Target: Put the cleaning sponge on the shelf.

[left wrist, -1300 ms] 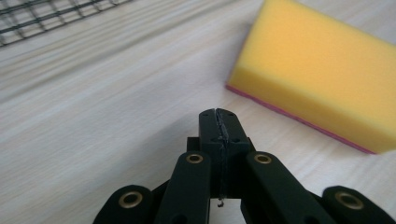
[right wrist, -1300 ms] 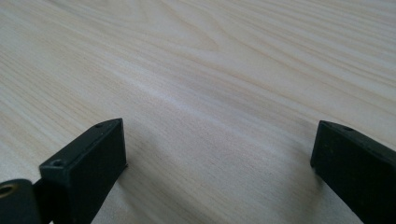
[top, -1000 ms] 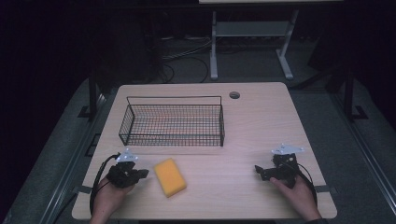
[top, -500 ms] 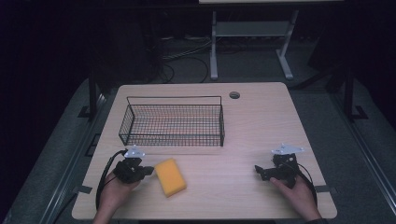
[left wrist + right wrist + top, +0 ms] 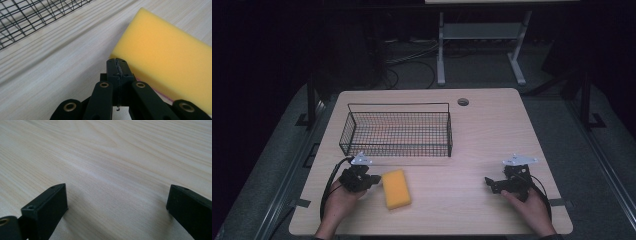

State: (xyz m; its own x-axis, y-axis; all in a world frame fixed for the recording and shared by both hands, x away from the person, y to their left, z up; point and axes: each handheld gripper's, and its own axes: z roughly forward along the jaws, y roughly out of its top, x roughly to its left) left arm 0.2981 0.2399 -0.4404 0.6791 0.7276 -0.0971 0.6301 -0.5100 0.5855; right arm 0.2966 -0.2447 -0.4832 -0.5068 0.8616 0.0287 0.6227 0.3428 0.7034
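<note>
A yellow sponge [image 5: 396, 188] lies flat on the wooden table [image 5: 472, 135] near the front left. My left gripper [image 5: 373, 179] sits just left of it, its tips at the sponge's near edge. In the left gripper view the sponge [image 5: 170, 62] rises right behind my left gripper [image 5: 117, 65], whose jaws are pressed together with nothing between them. My right gripper [image 5: 488, 183] rests on the table at the front right. Its jaws stand wide apart over bare wood in the right gripper view [image 5: 117, 200].
A black wire basket [image 5: 397, 131] stands behind the sponge at the table's left middle, its mesh [image 5: 32, 17] showing in the left gripper view. A round cable hole [image 5: 463, 102] sits near the far edge. Floor cables and a white stand lie beyond the table.
My left gripper has slid to the right across the table, up to the sponge's left edge. The right gripper and the sponge have stayed where they were.
</note>
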